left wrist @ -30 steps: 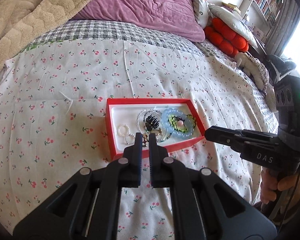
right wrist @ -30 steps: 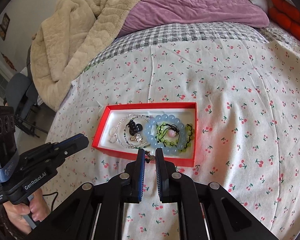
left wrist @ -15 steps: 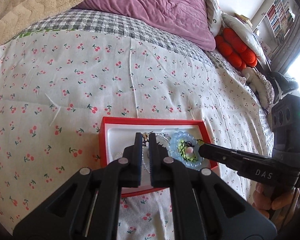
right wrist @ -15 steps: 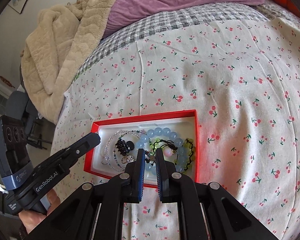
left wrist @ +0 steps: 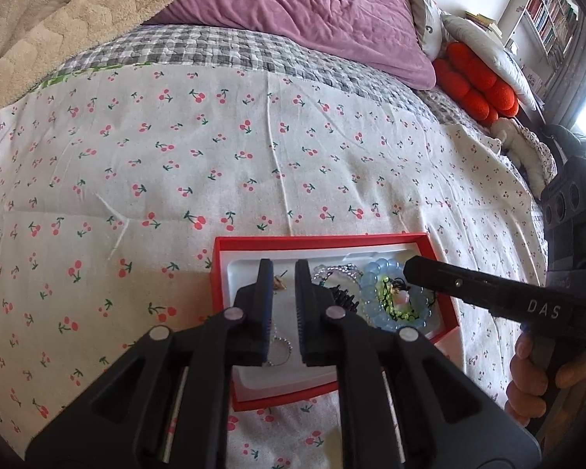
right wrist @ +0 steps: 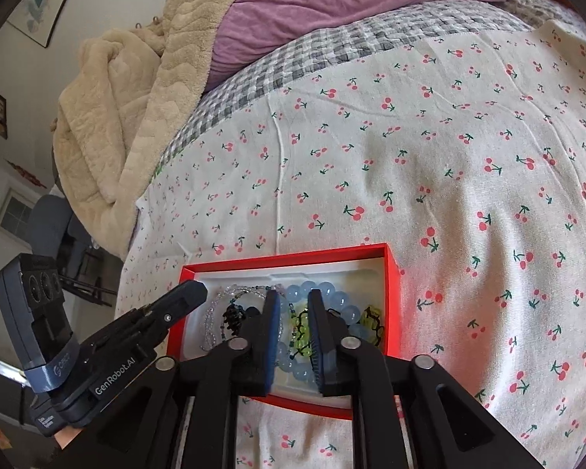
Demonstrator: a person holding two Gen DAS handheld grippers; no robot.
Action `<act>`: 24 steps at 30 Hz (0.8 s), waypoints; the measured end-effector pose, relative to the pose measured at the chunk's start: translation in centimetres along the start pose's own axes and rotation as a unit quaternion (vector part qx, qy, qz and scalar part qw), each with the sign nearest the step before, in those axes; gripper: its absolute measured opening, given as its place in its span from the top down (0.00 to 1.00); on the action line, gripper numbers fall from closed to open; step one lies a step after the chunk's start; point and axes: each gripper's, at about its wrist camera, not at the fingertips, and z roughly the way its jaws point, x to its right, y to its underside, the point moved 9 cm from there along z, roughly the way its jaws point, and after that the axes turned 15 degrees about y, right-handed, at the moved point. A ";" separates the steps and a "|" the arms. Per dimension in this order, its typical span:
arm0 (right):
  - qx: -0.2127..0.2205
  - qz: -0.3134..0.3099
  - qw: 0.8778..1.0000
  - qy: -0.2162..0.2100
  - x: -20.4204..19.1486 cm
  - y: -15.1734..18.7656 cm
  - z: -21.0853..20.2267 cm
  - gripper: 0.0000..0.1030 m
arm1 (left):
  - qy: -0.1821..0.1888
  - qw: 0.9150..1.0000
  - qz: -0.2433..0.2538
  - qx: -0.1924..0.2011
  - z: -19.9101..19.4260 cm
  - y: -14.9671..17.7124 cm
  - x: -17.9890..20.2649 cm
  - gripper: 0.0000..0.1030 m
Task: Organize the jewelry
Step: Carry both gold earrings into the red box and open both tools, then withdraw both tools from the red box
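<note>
Both grippers matte black w/ silver pivot screws, blue ribbed pads; right gripper (left wrist: pixel 416 269) marked "DAS", left gripper (right wrist: pixel 193 293) reads "GenRobot.AI", grey cam block.

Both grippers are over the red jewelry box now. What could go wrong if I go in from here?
The right gripper, jaws opening, hangs over the blue bead bracelet, which lies tangled with a green-and-black one; one may drag out the other.

The left gripper, also opening, is above a small ring, which could slip free.

The red box sits on soft bedding and may tip.
</note>
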 end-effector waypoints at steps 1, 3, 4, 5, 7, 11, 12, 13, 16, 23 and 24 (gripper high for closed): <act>-0.002 0.004 1.000 -0.001 0.1 -0.1 -0.2 0.67 | 0.000 1.000 0.000 0.000 -0.1 0.0 0.0 0.81; 0.005 0.003 1.000 -0.003 0.3 -0.2 -0.8 0.58 | -0.002 1.000 0.005 0.002 -0.6 0.0 0.2 0.79; 0.010 0.000 1.000 -0.002 0.3 -0.3 -1.2 0.58 | -0.003 1.000 0.007 0.004 -0.8 0.0 0.4 0.77; 0.015 -0.005 1.000 0.000 0.4 -0.3 -1.7 0.58 | -0.003 1.000 0.010 0.004 -1.1 0.0 0.5 0.76; 0.023 -0.013 1.000 0.005 0.5 -0.2 -2.6 0.58 | -0.006 1.000 0.015 0.007 -1.8 0.2 0.8 0.68; 0.036 -0.035 0.999 0.019 0.7 0.5 -4.4 0.53 | -0.014 0.999 0.029 0.010 -3.1 0.8 1.4 0.56; 0.039 -0.042 0.998 0.026 0.7 0.7 -4.8 0.52 | -0.016 0.999 0.033 0.009 -3.4 1.1 1.5 0.52; 0.041 -0.048 0.998 0.031 0.8 1.0 -5.1 0.51 | -0.021 0.999 0.036 0.009 -3.7 1.4 1.6 0.49; 0.046 -0.063 0.996 0.045 1.0 1.9 -6.2 0.47 | -0.036 0.999 0.039 0.008 -4.5 2.3 1.8 0.39; 0.038 -0.089 0.992 0.082 1.6 4.7 -7.7 0.36 | -0.099 0.994 0.042 0.002 -6.3 5.2 1.4 0.19; 0.037 -0.093 0.991 0.093 1.8 5.2 -7.9 0.35 | -0.103 0.994 0.038 -0.001 -6.6 5.7 1.3 0.17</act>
